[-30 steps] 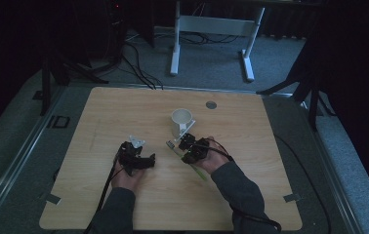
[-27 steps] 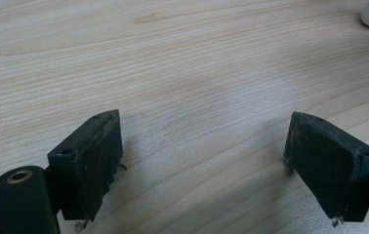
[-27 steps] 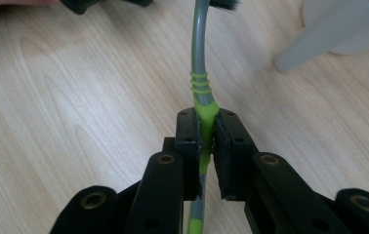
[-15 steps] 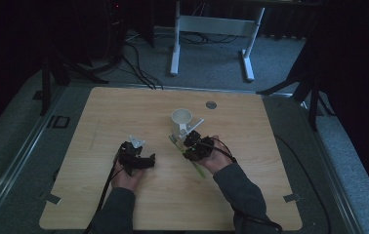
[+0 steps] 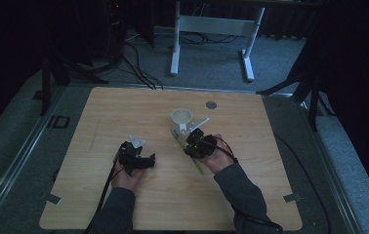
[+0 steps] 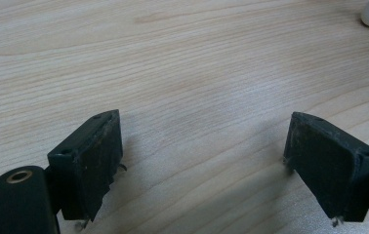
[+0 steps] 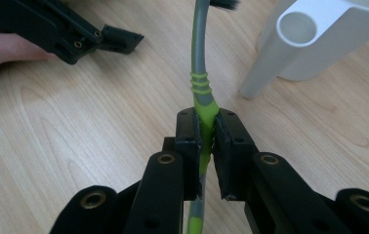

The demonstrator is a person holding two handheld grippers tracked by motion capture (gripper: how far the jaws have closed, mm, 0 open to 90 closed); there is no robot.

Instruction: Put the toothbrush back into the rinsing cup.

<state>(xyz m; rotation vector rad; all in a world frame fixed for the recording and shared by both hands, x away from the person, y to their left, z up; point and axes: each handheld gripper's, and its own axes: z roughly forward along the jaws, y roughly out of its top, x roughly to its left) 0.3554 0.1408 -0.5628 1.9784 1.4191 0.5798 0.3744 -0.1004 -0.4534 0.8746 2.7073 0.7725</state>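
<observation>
Looking down from high view: your right gripper [image 5: 195, 142] holds green toothbrush [image 5: 193, 157] just beside white holder cup [image 5: 181, 120]; left gripper [image 5: 134, 155] rests apart on table [image 5: 124, 107]. Dim light, bristle end hard to make out.

Left gripper view: jaws spread wide, nothing between, bare wood below.

Right gripper view: jaws clamped on toothbrush handle [image 7: 203, 105]; head cut off at top edge. Risk: thin handle pivots in pinch, tip knocks holder cup [image 7: 319, 34] over.
</observation>
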